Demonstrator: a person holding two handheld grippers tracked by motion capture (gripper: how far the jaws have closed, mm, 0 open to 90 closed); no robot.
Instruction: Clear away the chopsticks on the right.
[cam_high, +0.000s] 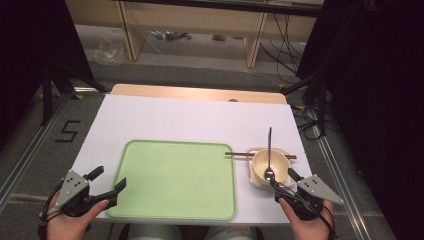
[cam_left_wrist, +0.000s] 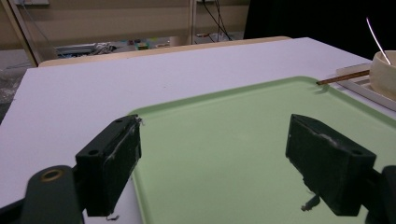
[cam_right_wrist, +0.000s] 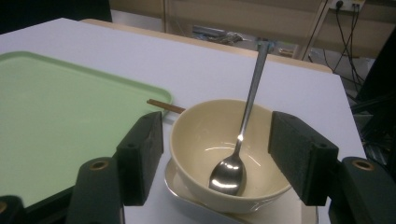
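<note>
Two grippers, both gaping and empty: right (cam_right_wrist: 215, 158) straddling the bowl (cam_right_wrist: 233, 144) with spoon (cam_right_wrist: 236, 154) on its plate (cam_high: 255, 181) beside the tray (cam_high: 150, 210), seemingly poised to grasp; left (cam_left_wrist: 215, 158) waiting over the tray's corner.

One readable mark — a large black numeral "5" (cam_high: 67, 131), built of straight tape-like strips, set on the grey carpeted floor (cam_high: 30, 145). It lies just off the left edge of the white rectangular tabletop (cam_high: 190, 120), about level with that tabletop's middle, well apart from its far corner. Seen in the high view, upright to the camera. No other lettering, label or brand is legible — nothing on the tabletop itself carries print that can be read.
</note>
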